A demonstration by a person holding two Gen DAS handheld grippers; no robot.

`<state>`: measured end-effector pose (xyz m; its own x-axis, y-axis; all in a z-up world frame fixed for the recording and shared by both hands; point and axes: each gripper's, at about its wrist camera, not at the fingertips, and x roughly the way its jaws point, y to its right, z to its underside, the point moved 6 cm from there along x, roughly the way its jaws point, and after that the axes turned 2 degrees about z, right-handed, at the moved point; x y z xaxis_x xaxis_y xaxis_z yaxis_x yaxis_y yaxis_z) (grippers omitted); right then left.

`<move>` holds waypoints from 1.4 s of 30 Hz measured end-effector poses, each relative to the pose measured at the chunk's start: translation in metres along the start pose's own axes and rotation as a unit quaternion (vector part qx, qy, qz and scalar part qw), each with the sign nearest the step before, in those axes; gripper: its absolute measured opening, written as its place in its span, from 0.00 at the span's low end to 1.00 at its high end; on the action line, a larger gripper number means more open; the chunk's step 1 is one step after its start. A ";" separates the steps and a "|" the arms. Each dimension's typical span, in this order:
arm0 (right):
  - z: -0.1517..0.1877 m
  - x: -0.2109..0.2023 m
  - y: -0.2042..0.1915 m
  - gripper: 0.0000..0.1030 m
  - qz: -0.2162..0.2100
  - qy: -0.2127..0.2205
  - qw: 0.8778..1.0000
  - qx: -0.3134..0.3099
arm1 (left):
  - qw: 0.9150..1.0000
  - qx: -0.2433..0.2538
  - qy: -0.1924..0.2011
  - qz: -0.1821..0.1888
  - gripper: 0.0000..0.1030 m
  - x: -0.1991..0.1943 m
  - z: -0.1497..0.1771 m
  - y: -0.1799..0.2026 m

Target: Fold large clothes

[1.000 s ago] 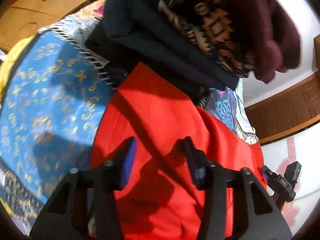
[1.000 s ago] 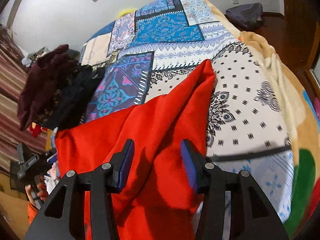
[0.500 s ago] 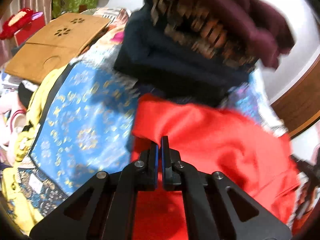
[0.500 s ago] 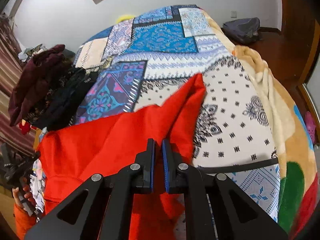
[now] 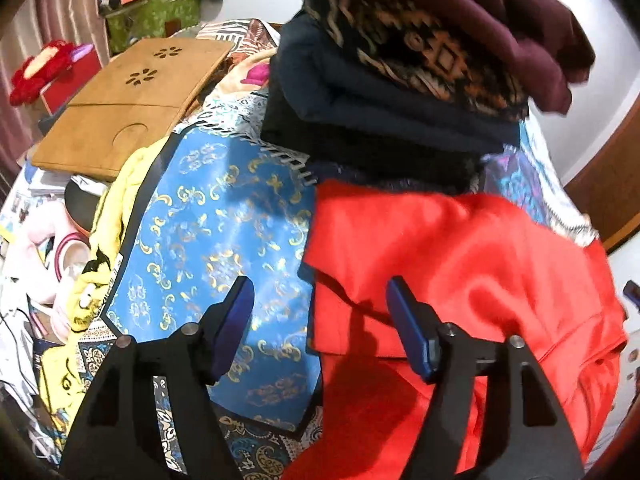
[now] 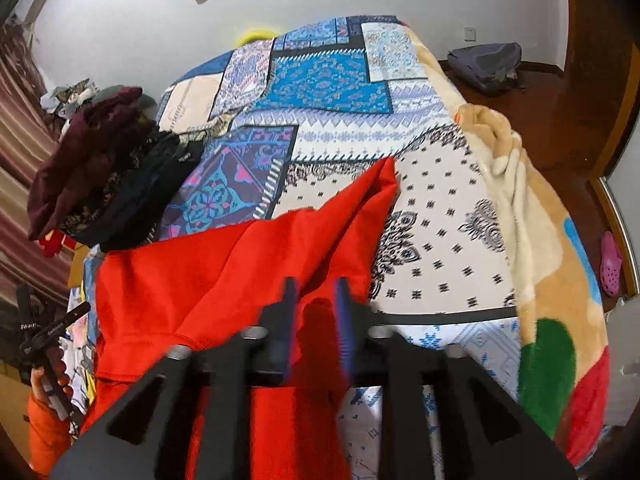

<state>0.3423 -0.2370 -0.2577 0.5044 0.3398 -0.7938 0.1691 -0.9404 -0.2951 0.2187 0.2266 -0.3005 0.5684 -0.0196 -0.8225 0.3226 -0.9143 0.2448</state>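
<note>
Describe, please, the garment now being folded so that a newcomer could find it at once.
Start at the bed with its patchwork bedspread. At the near edge, below the stack of dark folded clothes, lies the red garment. It is the only plain bright red cloth there; its neighbours are patterned blue or dark maroon and navy.

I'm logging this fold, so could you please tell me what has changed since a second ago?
Both tongs closed on the red garment half a second ago and have just been opening. The left tongs now stand clear of it; cloth is between the right tongs. A folded flap now lies on the garment. The pile of folded clothes stayed put.
</note>
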 end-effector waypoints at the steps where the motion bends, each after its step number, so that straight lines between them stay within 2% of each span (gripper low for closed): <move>1: -0.003 -0.004 0.002 0.54 0.000 0.007 1.000 0.004 | 1.000 -0.011 -0.005 0.008 0.66 0.006 -0.003 -0.005; 3: -0.006 -0.006 0.004 0.67 0.002 0.020 1.000 0.012 | 0.998 -0.042 -0.023 0.035 0.66 0.016 -0.001 -0.013; 5: -0.008 -0.002 0.006 0.68 -0.002 0.015 1.000 0.023 | 0.993 -0.083 -0.050 0.073 0.66 0.032 0.005 -0.017; 7: -0.007 0.013 0.011 0.68 -0.016 -0.009 0.999 0.040 | 0.985 -0.123 -0.067 0.101 0.66 0.047 0.010 -0.024; 9: -0.004 0.027 0.015 0.68 -0.027 -0.031 0.997 0.059 | 0.982 -0.133 -0.059 0.118 0.68 0.050 0.010 -0.024; 11: 0.000 0.042 0.017 0.68 -0.040 -0.056 0.995 0.077 | 0.976 -0.139 -0.062 0.157 0.75 0.053 0.008 -0.017; 13: 0.000 0.051 0.016 0.70 -0.048 -0.057 0.994 0.079 | 0.966 -0.149 -0.083 0.195 0.76 0.061 0.008 -0.007; 15: -0.003 0.055 0.009 0.71 -0.058 -0.061 0.994 0.071 | 0.958 -0.155 -0.108 0.215 0.75 0.075 0.012 0.001; 18: -0.006 0.066 -0.003 0.71 -0.072 -0.072 0.992 0.069 | 0.961 -0.150 -0.105 0.209 0.76 0.082 0.010 0.008; 20: -0.007 0.073 -0.007 0.66 -0.069 -0.076 0.993 0.060 | 0.964 -0.144 -0.100 0.202 0.76 0.083 0.009 0.013; 21: -0.007 0.076 -0.009 0.56 -0.065 -0.077 0.993 0.056 | 0.966 -0.135 -0.099 0.196 0.76 0.082 0.010 0.016; 22: -0.006 0.080 -0.011 0.37 -0.055 -0.080 0.994 0.052 | 0.970 -0.122 -0.097 0.185 0.72 0.082 0.011 0.021; 23: -0.005 0.082 -0.011 0.28 -0.053 -0.085 0.994 0.052 | 0.974 -0.107 -0.096 0.173 0.54 0.080 0.012 0.026; 24: -0.002 0.084 -0.012 0.23 -0.060 -0.094 0.992 0.058 | 0.974 -0.099 -0.099 0.175 0.44 0.079 0.014 0.031; 26: -0.003 0.079 -0.013 0.21 -0.058 -0.085 0.993 0.057 | 0.977 -0.087 -0.092 0.172 0.23 0.072 0.015 0.041; 27: -0.003 0.075 -0.015 0.19 -0.056 -0.080 0.994 0.052 | 0.981 -0.071 -0.081 0.160 0.20 0.064 0.013 0.047; 31: -0.007 0.039 -0.023 0.17 -0.057 -0.029 0.998 0.029 | 0.990 -0.026 -0.054 0.129 0.15 0.034 0.006 0.071; 34: -0.016 0.002 -0.025 0.14 -0.060 0.013 0.998 0.014 | 0.991 0.016 -0.022 0.131 0.14 -0.003 -0.003 0.096; 39: -0.030 -0.053 -0.020 0.10 -0.058 0.063 0.996 -0.001 | 0.985 0.091 0.056 0.134 0.14 -0.070 -0.024 0.156; 42: -0.042 -0.082 -0.013 0.10 -0.046 0.096 0.994 -0.005 | 0.976 0.120 0.098 0.151 0.14 -0.103 -0.041 0.194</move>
<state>0.3342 -0.2530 -0.1662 0.6389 0.4169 -0.6465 0.2307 -0.9056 -0.3559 0.2544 0.0676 -0.1473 0.7513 -0.2462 -0.6123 -0.0553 -0.9481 0.3132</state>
